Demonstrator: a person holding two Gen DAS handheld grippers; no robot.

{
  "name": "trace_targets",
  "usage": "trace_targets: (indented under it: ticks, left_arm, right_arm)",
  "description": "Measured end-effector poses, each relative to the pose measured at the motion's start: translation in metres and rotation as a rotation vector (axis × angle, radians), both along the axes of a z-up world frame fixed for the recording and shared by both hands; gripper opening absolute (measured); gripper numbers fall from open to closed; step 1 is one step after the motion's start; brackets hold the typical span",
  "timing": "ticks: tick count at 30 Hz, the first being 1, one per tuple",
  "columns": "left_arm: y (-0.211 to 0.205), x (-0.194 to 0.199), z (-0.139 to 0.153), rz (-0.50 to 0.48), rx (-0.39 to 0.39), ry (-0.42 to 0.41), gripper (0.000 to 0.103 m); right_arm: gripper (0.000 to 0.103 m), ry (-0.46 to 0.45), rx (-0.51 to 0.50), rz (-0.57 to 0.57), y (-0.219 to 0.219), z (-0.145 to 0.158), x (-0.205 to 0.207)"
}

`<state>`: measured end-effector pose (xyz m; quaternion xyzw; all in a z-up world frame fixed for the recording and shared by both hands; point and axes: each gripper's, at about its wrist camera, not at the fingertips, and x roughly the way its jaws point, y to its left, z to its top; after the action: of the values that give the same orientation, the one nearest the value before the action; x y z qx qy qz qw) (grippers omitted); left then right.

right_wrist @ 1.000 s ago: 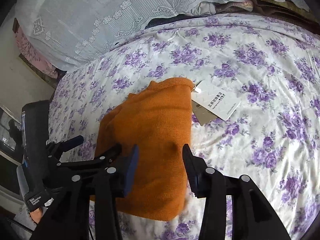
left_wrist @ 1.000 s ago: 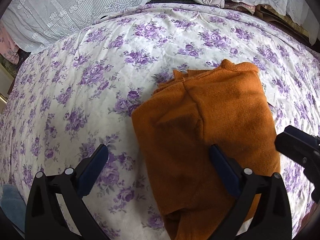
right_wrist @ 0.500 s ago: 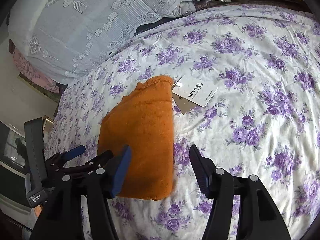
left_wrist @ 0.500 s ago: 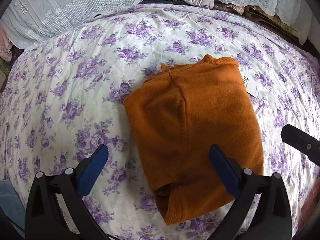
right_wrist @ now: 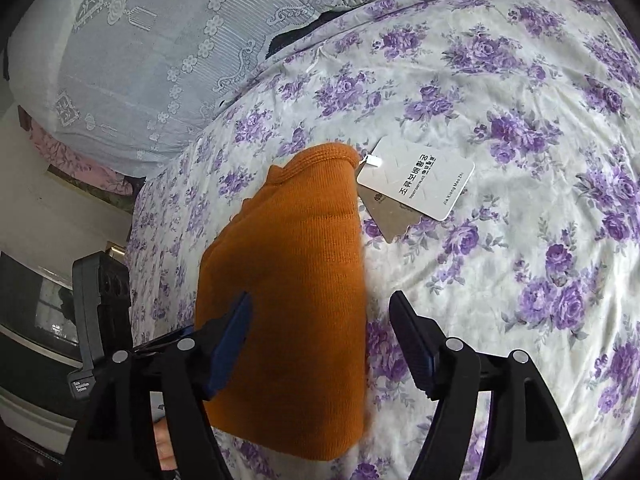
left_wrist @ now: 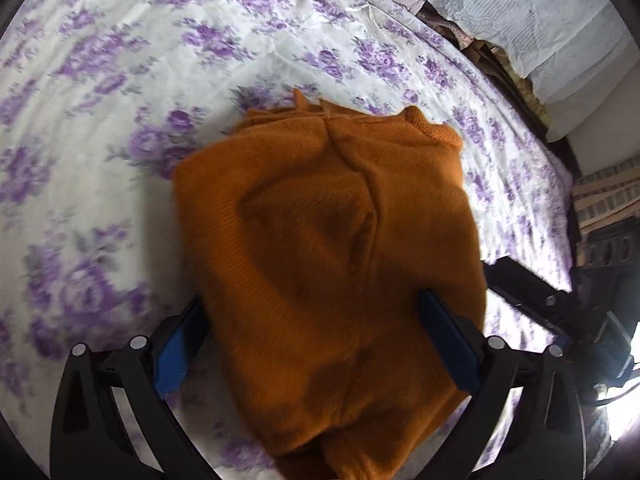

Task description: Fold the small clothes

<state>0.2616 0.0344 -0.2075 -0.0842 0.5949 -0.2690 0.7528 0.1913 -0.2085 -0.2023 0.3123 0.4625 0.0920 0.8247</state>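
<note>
The folded orange sweater (left_wrist: 328,264) lies on the flowered bedspread (left_wrist: 120,80), and it is the landmark here. Compared with a second ago, the left gripper (left_wrist: 312,344) has tipped down and come closer to the sweater: the garment now fills the space between its blue pads (left_wrist: 176,352), where before it lay mostly ahead and to one side. Those fingers stand spread wide, one on each side of the sweater's near end, with no visible squeeze on the cloth. The right gripper (right_wrist: 320,336) has just been opening; a second ago its pads stood narrow over the sweater, now they are well apart. Its left finger (right_wrist: 228,340) lies over the sweater's right part, the other over bare bedspread just beside the sweater's edge, so that edge runs between them unpinched. Both grippers point steeply down at the bed. A white hang tag (right_wrist: 416,178) lies at the sweater's far corner, touching its ribbed edge.
</note>
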Motion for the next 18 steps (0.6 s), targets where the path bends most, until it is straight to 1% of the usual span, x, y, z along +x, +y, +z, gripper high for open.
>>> trace_targets:
  ticks: [2,4,5,7,9,14,18]
  left_arm:
    - [-0.007,0.003,-0.004,0.004,-0.01,0.003,0.099]
    - [-0.011,0.003,-0.005,-0.008,-0.002,-0.011,0.099]
    - [-0.012,0.003,-0.005,-0.018,0.005,-0.016,0.099]
    - [-0.009,0.005,-0.007,-0.025,-0.006,-0.015,0.099]
    - [-0.006,0.006,-0.007,-0.023,-0.021,-0.012,0.099]
    - [-0.009,0.004,-0.007,-0.008,-0.003,-0.049,0.099]
    - [-0.01,0.003,-0.007,-0.014,-0.002,-0.064,0.099]
  right_arm:
    - [0.072,0.012,0.018,-0.008,0.0,-0.007,0.006]
    - [0.072,0.029,0.031,-0.012,0.001,-0.015,0.011]
    - [0.072,0.033,0.037,-0.013,0.001,-0.019,0.013]
    - [0.072,0.029,0.044,-0.012,0.002,-0.023,0.016]
    - [0.072,0.018,0.043,-0.006,0.003,-0.024,0.017]
    - [0.073,0.003,0.04,0.004,0.006,-0.026,0.018]
    - [0.074,-0.006,0.028,0.015,0.008,-0.027,0.018]
